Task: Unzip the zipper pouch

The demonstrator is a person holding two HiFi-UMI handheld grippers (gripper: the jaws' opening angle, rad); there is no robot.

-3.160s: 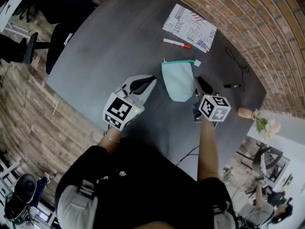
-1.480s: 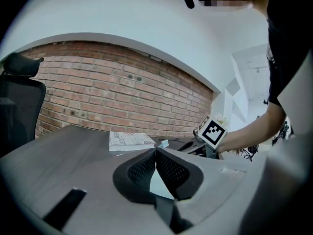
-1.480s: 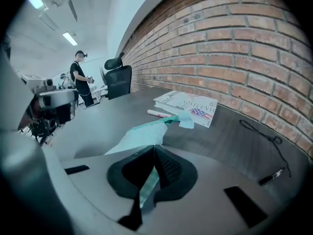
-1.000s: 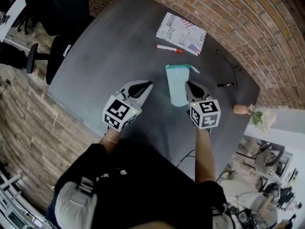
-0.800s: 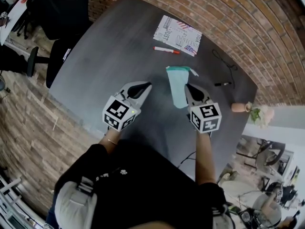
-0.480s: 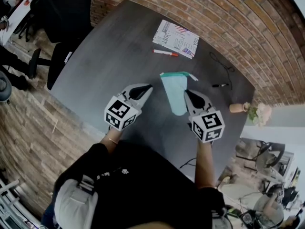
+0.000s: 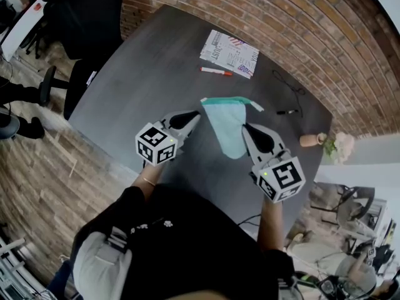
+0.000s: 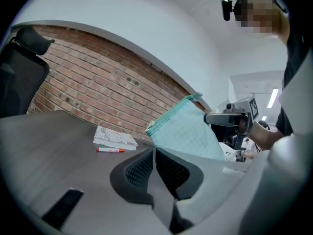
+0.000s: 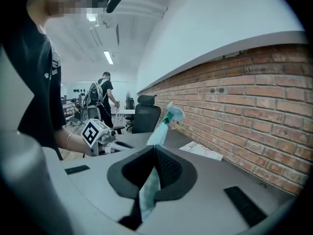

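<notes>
Desk: a dark, rounded desk (image 7: 125,86) runs up to a brick wall. We stand at its near edge and work above it rather than on it.

Right gripper: the right gripper (image 7: 245,129) has its jaws pinched on the near end of the zipper pouch. The fabric passes straight between them and rises beyond. We judge this to be the anchoring hold, which keeps the bag taut and clear of the desk so the zip can be pulled against it.

Left gripper: the left gripper (image 7: 196,114) has its jaws pressed together on nothing. It sits just beside the pouch's left edge, with the bag beyond its tips rather than between them. It looks poised to reach for the zip, and its jaws would have to part first.

Zipper pouch: the pale teal zipper pouch (image 7: 226,127) hangs in the air between the two grippers, tilted, with its darker zip band (image 7: 224,100) on the edge farthest from us. The band looks closed along its length. A pale tab at its right end may be the pull, though we cannot be sure.

Printed booklet: a printed booklet (image 7: 229,54) lies flat near the wall, well apart from the work.

Marker: a red-capped marker (image 7: 215,71) lies just in front of the booklet, untouched.
</notes>
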